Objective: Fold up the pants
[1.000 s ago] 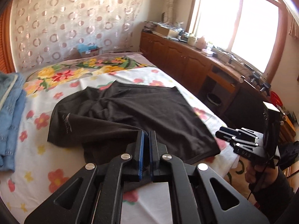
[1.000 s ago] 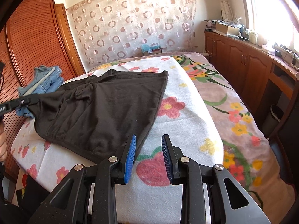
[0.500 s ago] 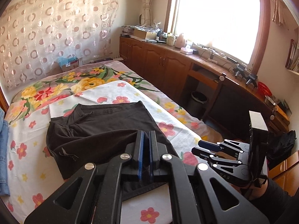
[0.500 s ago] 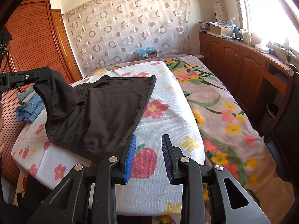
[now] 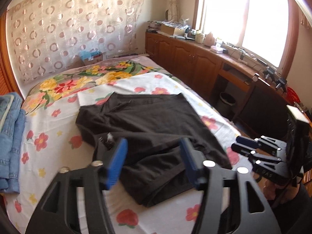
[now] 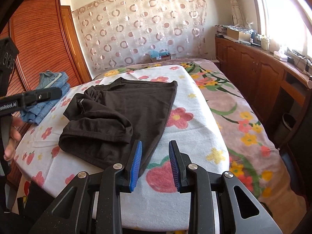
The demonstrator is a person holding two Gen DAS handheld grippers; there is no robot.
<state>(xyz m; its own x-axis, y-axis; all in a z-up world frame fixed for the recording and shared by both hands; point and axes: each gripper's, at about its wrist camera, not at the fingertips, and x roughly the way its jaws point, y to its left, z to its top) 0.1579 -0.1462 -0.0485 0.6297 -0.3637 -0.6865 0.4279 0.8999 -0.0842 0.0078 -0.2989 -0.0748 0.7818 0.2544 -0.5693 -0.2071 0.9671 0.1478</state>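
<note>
Black pants (image 5: 148, 128) lie part-folded on the bed (image 6: 195, 136), long axis running away from me. My left gripper (image 5: 153, 161) hangs over the near bunched end, fingers opening, nothing pinched. Right gripper (image 6: 155, 163) at the near right corner, fingers apart, empty. Left is nearer.

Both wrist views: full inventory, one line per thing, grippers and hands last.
pants: 1, black, on the blanket, part folded over itself
blanket: 1, white with red flowers, spread over the bed
jeans: 1 pile, blue denim, bed's far left edge
bin: 1, dark, floor by the cabinets
cabinets: 1 run, brown wood, under the window
left gripper: black, blue pads, jaws opening, above the pants, nothing gripped
right gripper: black, blue pads, open, empty
hand: 1, holding the left gripper's handle
</note>
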